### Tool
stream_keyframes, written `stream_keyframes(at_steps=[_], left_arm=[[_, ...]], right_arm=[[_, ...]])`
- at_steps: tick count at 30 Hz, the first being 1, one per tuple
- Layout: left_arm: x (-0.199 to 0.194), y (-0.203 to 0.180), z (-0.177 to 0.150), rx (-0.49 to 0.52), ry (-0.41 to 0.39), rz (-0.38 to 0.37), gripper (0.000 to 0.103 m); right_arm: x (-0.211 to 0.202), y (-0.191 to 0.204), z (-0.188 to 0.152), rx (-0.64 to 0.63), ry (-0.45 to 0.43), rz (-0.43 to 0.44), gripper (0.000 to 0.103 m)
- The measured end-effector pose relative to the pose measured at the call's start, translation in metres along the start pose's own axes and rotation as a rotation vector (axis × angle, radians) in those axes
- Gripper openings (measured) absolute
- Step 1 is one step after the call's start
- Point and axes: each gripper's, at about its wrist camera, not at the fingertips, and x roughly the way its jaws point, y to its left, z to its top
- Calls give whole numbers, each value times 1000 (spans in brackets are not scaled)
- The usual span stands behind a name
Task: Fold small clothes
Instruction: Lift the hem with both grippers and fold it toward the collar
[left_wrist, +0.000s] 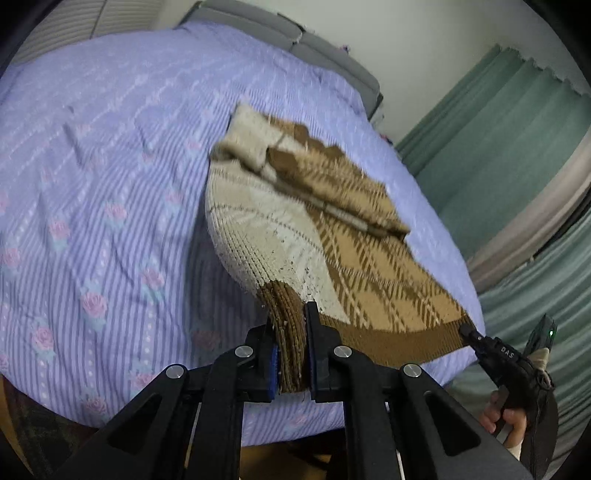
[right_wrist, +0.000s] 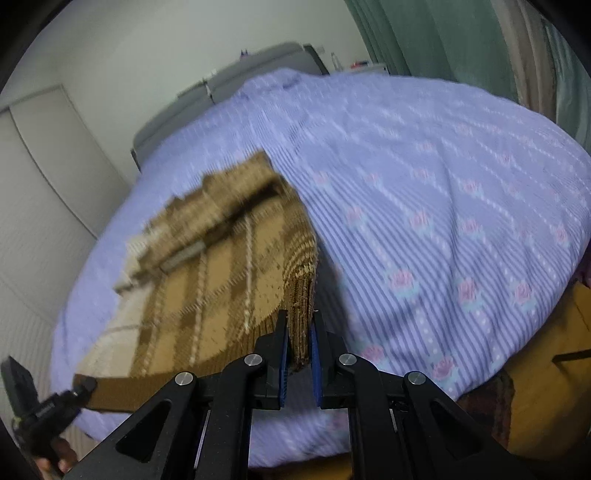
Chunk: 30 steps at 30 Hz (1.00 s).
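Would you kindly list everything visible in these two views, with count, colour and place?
knitted garment: one, brown, tan and cream plaid, partly folded on the bed, near hem lifted at both corners
bedspread: one, lilac striped with pink roses, covering the bed
headboard: one, grey, at the far end of the bed
curtains: green, along the wall on the right of the left wrist view
sliding door: white, on the left of the right wrist view
left gripper: one, black, jaws shut on the hem's left corner
right gripper: one, black, jaws shut on the hem's right corner
hand: one, holding the right gripper's handle
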Motion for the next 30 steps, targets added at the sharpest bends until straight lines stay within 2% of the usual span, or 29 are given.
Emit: stream_keyframes(at_steps=[4,9,13,17,25,30], left_arm=[[-6,-13,21,-5,-42,-2,13],[-11,-30,58,10,-119,30,13],[-11,-39,96,53,-187,68,12],[-5,-41,133,45,-219,91,12],[47,-28,212,-31,-195,136,12],[89,-14,243,-61,-142,172,12]], right_arm=[[-6,6,20,26,-49,53,11],[-6,19,51,64,-118,115,11],[-5,34,83,72,-196,146,11],[5,53,116,60,-238,164,11],[50,89,176,0,-258,128,11],[94,104,205,-39,-210,75,11]])
